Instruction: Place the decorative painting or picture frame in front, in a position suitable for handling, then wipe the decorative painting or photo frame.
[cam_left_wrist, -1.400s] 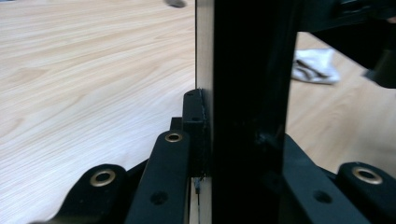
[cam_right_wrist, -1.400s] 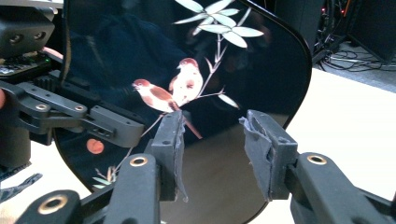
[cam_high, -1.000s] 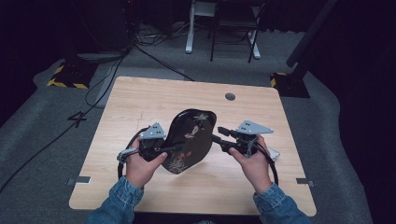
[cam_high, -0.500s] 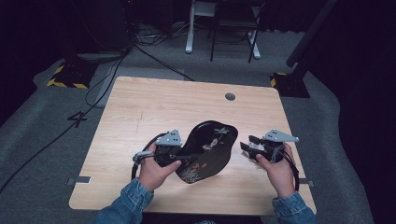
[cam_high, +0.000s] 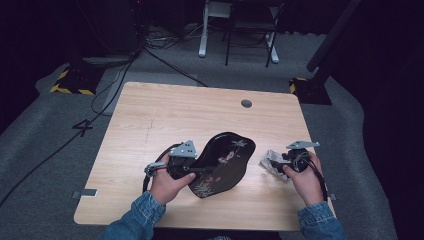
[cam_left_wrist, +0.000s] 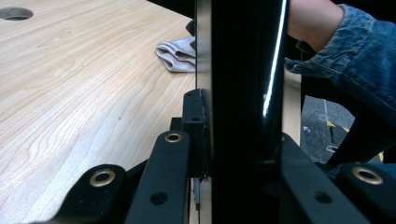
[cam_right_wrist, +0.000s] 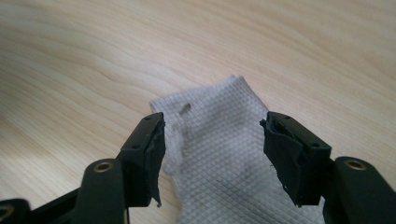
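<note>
Where the wooden bench (cam_high: 150, 130) spreads pale under the high view, carries a round hole (cam_high: 246, 103) near its far edge. Near the front edge, about midway along, black lacquered tray (cam_high: 222, 162) with a painted flower pattern, tilted up off the wood on its near-left side. Clenched on that tray's left rim: left gripper (cam_high: 192, 170), held in the left hand (cam_high: 167, 184); in the left gripper view, 2 jaws pressed against either face of the glossy black tray (cam_left_wrist: 243, 93), seen edge-on. Close to the right edge, just beside the tray but apart from it, crumpled white cloth (cam_high: 270, 162) lying on the bench. Right gripper (cam_high: 276, 165), held in the right hand (cam_high: 305, 177), down at that cloth; in the right gripper view, jaws released and spread wide, 1 on each side of the waffle-textured cloth (cam_right_wrist: 219, 154), which bears a few small dark marks. Denim sleeve (cam_high: 135, 217) at each wrist.
</note>
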